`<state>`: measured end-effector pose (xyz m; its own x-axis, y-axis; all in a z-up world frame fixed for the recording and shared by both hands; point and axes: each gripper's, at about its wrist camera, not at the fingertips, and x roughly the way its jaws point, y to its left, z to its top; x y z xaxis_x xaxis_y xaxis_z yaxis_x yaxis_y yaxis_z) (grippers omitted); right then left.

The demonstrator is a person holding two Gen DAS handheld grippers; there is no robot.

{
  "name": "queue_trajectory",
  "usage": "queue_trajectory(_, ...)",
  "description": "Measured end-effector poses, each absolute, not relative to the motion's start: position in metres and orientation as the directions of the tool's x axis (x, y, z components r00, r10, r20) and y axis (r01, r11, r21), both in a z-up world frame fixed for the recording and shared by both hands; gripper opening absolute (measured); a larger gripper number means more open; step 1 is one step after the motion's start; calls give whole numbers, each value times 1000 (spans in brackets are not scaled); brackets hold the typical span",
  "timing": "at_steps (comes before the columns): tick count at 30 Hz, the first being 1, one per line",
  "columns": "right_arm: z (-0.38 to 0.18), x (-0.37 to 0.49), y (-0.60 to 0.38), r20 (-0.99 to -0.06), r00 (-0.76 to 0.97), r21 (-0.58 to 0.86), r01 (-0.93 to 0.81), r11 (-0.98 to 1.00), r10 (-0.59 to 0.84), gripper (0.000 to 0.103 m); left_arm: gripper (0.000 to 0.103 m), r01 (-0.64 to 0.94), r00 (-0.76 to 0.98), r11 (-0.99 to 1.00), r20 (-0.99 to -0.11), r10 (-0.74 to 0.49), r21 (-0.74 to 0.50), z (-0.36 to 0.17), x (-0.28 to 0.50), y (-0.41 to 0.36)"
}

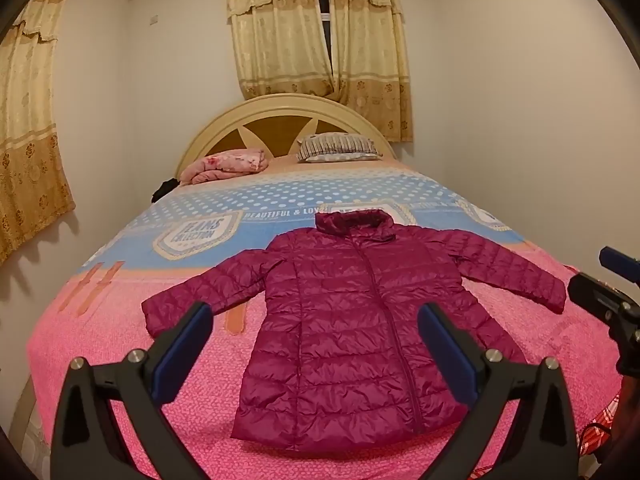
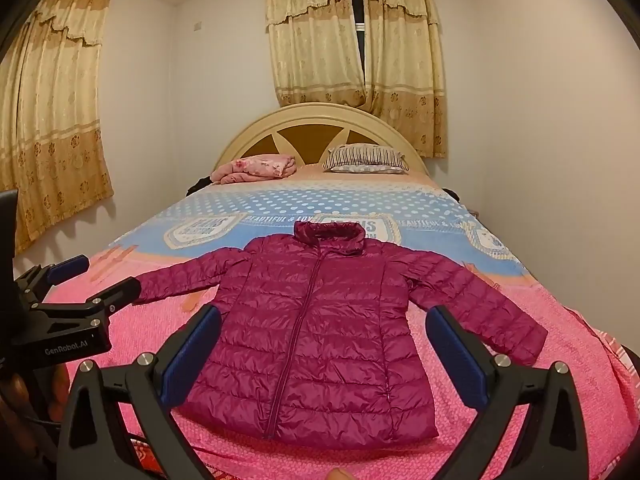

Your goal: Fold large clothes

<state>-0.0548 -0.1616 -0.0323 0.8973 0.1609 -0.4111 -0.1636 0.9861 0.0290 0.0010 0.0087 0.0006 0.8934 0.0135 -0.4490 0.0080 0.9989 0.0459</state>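
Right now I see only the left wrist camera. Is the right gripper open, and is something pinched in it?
Observer: The right gripper is wide open, and nothing is pinched between its blue pads.
Operator: My finger hides one hem corner of the magenta quilted puffer jacket. Is it flat?
Observer: Yes. On the jacket that hem corner lies flat on the pink bedspread.
Operator: Is there any marking on my left gripper?
Observer: The left gripper has "GenRobot.AI" printed on its black side.
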Motion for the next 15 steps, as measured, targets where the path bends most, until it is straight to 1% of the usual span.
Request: queue_trajectory(15, -30, -54, -162, -415, 895, 30, -164, 986, 162, 102, 103, 8, 895, 999, -445, 14, 47, 2, 1, 11)
